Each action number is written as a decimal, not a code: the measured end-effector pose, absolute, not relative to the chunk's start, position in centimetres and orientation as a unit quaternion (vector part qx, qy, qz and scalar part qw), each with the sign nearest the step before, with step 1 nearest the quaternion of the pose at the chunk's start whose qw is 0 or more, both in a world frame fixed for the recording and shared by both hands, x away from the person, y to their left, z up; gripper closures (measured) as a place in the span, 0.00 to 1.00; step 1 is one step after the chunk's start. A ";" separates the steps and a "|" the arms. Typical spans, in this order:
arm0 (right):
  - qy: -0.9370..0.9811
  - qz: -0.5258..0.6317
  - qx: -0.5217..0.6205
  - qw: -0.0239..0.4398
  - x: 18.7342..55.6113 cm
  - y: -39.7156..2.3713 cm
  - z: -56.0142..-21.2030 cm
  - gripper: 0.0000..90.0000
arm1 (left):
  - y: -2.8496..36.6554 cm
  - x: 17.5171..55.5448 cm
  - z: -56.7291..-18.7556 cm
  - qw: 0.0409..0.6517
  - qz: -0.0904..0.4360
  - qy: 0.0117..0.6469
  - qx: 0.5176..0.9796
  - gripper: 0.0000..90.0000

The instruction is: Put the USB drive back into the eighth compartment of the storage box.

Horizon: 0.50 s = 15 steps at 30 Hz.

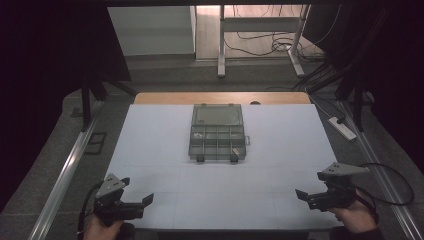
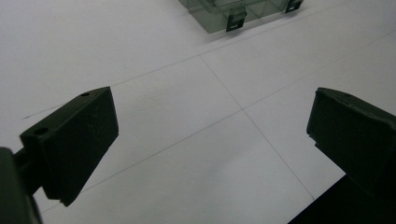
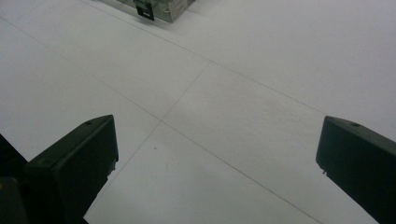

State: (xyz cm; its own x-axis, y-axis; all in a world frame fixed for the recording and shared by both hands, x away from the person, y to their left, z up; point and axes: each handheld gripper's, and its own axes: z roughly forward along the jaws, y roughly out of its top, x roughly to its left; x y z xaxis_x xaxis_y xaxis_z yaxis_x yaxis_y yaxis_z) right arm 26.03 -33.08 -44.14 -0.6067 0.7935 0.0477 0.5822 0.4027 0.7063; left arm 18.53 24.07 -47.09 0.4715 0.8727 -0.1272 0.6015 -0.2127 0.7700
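Grey compartment box (image 1: 218, 133) sits far off; both wide-open, empty grippers, left gripper (image 1: 137, 199) and right gripper (image 1: 309, 194), should approach its near latches (image 1: 200, 159) squarely.

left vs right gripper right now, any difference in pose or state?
Left gripper sits at the table's near left corner, jaws pointing right; right gripper at the near right, jaws pointing left. Both are open, empty, and well short of the compartment box.

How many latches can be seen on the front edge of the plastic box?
2: the left latch at the front left of the box, the right latch at the front right. Both hang open.
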 end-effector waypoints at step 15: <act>0.814 0.347 0.438 0.159 25.0 -34.6 -44.1 0.00 | 24.1 18.5 -47.1 0.397 0.170 0.486 0.760 0.02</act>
State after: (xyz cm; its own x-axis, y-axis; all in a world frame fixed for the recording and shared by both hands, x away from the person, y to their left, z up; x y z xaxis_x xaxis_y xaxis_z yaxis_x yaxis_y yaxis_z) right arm 25.03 -34.64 -44.07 -0.5654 0.8236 0.0456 0.6033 0.3752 0.7038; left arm 18.54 24.08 -47.09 0.4705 0.8732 -0.1268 0.6027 -0.2130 0.7690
